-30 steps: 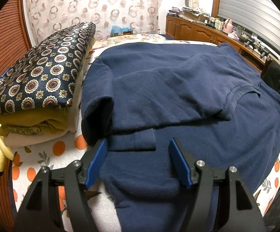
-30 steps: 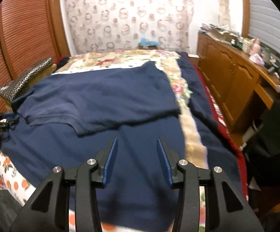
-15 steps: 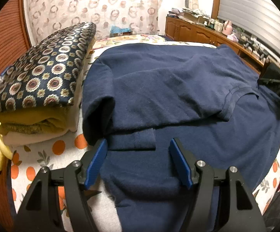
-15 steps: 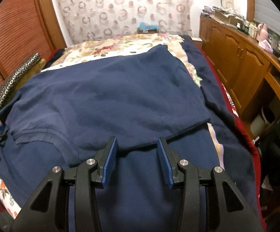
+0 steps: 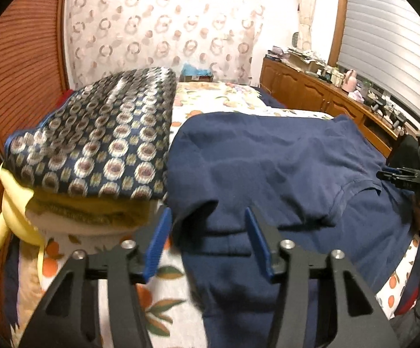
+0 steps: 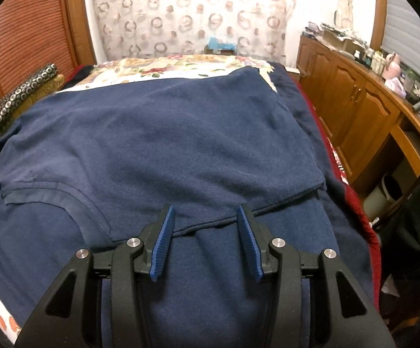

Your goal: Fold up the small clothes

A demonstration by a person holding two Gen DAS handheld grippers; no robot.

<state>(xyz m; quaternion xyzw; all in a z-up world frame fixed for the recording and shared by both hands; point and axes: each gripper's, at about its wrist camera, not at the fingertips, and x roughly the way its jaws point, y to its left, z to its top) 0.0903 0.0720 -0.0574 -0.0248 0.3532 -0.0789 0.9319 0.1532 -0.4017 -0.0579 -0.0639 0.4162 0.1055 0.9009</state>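
A navy blue shirt (image 5: 282, 159) lies spread on the bed, its upper half folded over the lower. My left gripper (image 5: 207, 217) is at the shirt's left end. Its jaws are closing with the folded sleeve edge between them, though a gap still shows beside the left pad. In the right wrist view the shirt (image 6: 166, 133) fills the bed. My right gripper (image 6: 204, 217) hovers at the hem of the folded layer, which crosses between its fingers untouched, and its jaws are opening slightly. The right gripper (image 5: 395, 174) also shows at the left wrist view's right edge, at the shirt's far end.
A stack of folded patterned and yellow textiles (image 5: 94, 145) sits left of the shirt, with a yellow plush (image 5: 10, 214) beside it. The orange-print bedsheet (image 5: 157, 304) shows beneath. A wooden cabinet (image 6: 355, 101) runs along the right side, and slatted wooden doors (image 5: 21, 58) stand on the left.
The left gripper rose and tilted up, its jaws narrowed, and the sleeve edge now stands between them. The right gripper came down and forward to the folded hem.
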